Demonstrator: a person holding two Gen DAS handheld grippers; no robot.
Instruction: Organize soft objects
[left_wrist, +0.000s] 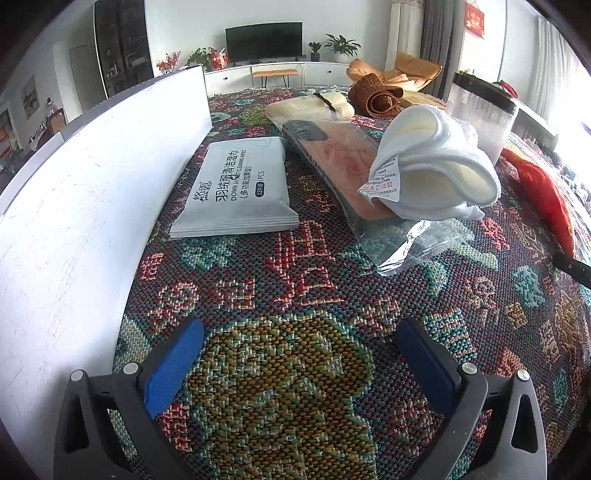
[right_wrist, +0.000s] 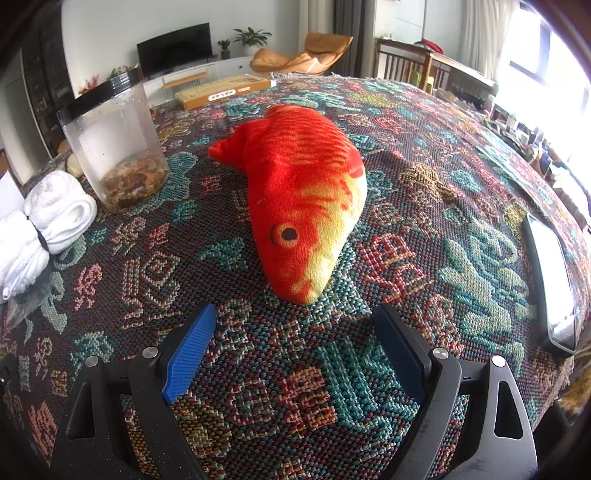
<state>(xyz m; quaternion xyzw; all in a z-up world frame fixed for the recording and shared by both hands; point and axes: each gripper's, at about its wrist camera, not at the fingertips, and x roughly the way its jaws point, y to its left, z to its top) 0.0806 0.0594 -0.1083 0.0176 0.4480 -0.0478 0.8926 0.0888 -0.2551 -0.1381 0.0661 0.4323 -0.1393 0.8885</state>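
Orange plush fish (right_wrist: 299, 195) lies untouched just ahead of our right gripper (right_wrist: 295, 350), white towel (left_wrist: 436, 162) beyond our left gripper (left_wrist: 299, 365); both jaws spread empty, sorting unstarted.

white towel roll (right_wrist: 44, 221): cut off at left picture edge | phone (right_wrist: 550, 284): far end past the table's right edge, unclear

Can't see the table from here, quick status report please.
Both hand-held grippers open, empty. Plush fish just ahead of right. Nothing between them.
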